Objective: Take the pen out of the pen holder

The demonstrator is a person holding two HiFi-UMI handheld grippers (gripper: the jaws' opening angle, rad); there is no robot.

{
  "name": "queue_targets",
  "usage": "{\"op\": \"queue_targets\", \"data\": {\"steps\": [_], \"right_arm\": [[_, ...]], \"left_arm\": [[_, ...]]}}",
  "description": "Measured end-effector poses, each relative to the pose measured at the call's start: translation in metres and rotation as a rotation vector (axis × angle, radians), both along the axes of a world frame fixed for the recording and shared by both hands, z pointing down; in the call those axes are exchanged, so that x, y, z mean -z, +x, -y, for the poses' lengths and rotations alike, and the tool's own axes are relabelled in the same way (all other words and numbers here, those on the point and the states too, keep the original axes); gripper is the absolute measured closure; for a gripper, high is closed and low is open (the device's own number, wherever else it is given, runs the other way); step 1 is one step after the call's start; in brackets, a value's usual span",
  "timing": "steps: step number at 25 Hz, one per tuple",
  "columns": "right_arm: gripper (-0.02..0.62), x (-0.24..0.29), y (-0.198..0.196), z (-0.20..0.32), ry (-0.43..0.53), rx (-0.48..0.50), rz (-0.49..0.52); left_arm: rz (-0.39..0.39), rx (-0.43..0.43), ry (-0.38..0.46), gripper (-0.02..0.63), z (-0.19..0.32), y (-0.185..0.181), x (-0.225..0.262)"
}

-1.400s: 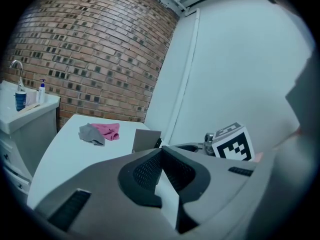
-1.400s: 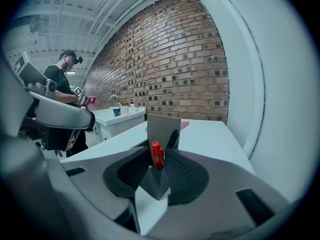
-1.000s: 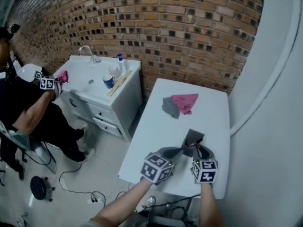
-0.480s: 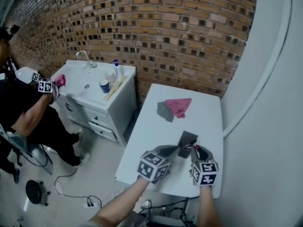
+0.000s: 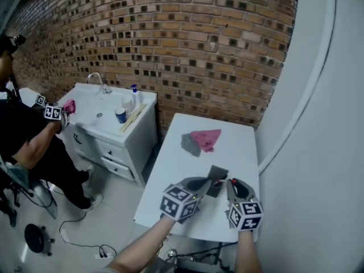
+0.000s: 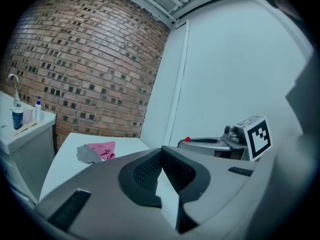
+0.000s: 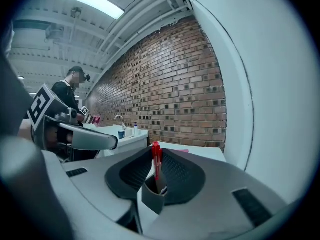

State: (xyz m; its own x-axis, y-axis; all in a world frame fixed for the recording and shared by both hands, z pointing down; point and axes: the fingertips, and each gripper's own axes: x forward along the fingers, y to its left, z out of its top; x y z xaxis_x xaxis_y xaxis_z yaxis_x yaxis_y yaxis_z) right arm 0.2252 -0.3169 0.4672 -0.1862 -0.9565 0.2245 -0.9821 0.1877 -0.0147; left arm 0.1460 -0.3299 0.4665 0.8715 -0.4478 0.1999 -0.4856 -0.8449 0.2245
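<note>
A red pen (image 7: 156,166) stands upright between the pads of my right gripper (image 7: 157,150), which is shut on it. Its lower end is inside the grey pen holder (image 7: 151,196) just below the jaws. In the head view the dark holder (image 5: 219,175) is near the front of the white table (image 5: 182,169), and the pen's red top (image 5: 232,182) shows at my right gripper (image 5: 231,184). My left gripper (image 5: 210,182) reaches the holder's left side. Its jaw tips meet (image 6: 161,151) and nothing shows between them. The jaws hide the holder in that view.
A pink cloth (image 5: 206,138) and a grey cloth (image 5: 190,145) lie at the table's far end. A white sink cabinet (image 5: 114,124) with a blue cup (image 5: 120,114) stands left of the table. Another person (image 5: 28,141) works there. A white wall runs along the right.
Both grippers have risen a little beside the holder, the right one more, with the red pen in it. The head view has shifted, so the table sits lower and more to the left.
</note>
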Motion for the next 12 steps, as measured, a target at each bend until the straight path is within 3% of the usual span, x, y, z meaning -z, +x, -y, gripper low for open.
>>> {"op": "queue_targets", "data": {"steps": [12], "right_arm": [[0.529,0.074,-0.002,-0.026,0.181,0.003,0.03]], "left_arm": [[-0.062,-0.022,0.084,0.603,-0.015,0.002,0.053]]}}
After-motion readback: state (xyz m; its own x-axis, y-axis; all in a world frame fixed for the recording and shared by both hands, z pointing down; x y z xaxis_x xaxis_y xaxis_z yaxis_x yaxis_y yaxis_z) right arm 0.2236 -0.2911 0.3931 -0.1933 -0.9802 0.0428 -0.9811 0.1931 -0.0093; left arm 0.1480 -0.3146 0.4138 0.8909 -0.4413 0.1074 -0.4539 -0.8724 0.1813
